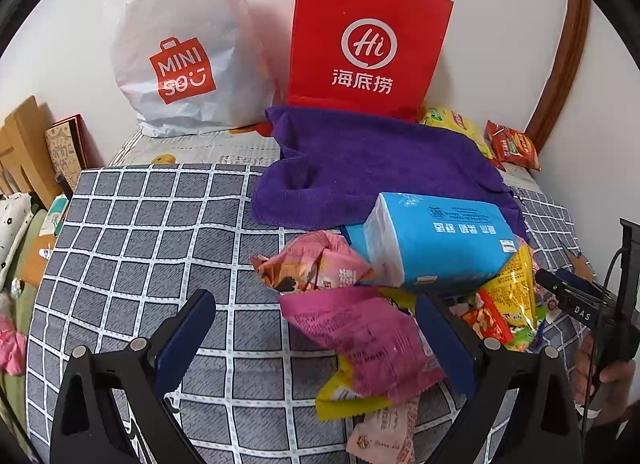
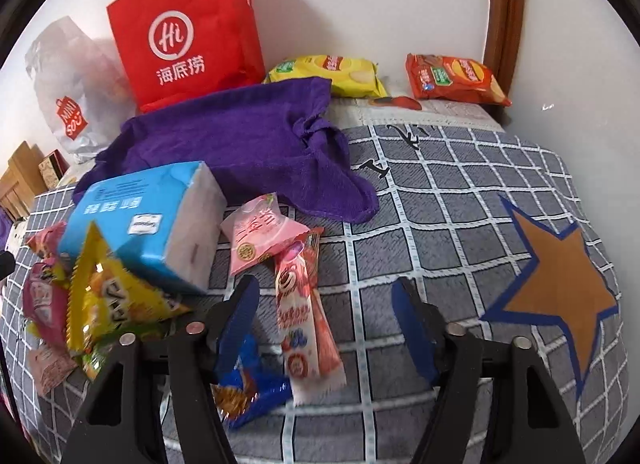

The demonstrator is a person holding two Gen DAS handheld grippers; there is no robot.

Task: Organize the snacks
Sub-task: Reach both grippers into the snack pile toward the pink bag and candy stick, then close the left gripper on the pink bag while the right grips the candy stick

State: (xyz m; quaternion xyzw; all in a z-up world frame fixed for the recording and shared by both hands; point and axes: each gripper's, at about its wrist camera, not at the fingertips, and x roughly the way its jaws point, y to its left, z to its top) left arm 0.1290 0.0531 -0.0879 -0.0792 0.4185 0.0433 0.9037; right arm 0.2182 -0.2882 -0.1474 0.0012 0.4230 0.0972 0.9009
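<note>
A pile of snack packets lies on the grey checked bedspread (image 1: 140,248). In the left wrist view my left gripper (image 1: 316,332) is open, its jaws either side of a pink packet (image 1: 360,340); a blue tissue pack (image 1: 432,240) lies just beyond on a yellow packet (image 1: 516,292). In the right wrist view my right gripper (image 2: 324,316) is open above a long pink wafer packet (image 2: 308,328), with a blue packet (image 2: 248,384) under its left finger. The tissue pack (image 2: 148,220), a yellow packet (image 2: 116,300) and a small pink packet (image 2: 260,232) lie to the left.
A purple towel (image 1: 360,164) lies behind the pile. A red paper bag (image 1: 368,44) and a white plastic bag (image 1: 180,56) stand against the wall. Yellow (image 2: 332,72) and red (image 2: 452,78) chip bags lie at the back right. A star patch (image 2: 560,280) marks the bedspread.
</note>
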